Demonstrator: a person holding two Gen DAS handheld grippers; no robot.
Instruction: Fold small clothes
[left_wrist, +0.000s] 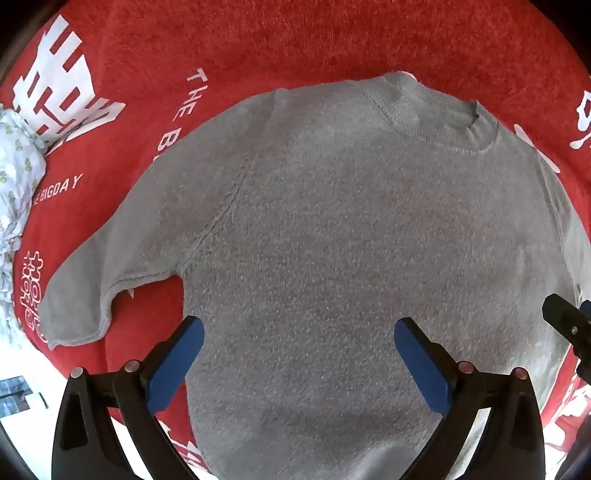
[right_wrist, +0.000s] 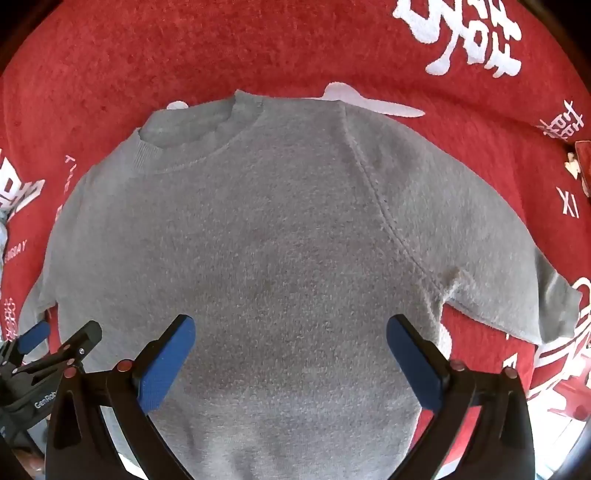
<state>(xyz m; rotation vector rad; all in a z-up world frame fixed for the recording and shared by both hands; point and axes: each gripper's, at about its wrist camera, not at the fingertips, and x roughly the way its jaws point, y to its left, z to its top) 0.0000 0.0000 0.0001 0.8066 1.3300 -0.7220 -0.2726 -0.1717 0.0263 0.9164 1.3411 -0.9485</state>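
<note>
A small grey short-sleeved knit sweater lies flat and spread out on a red cloth, collar away from me. It also shows in the right wrist view. My left gripper is open and empty above the sweater's lower left body, near the left sleeve. My right gripper is open and empty above the lower right body, with the right sleeve to its right. Each gripper's fingers show at the other view's edge: the right fingers, the left fingers.
The red cloth with white lettering covers the surface under the sweater. A pale floral fabric lies at the far left edge. A white floor or table area shows at the lower left.
</note>
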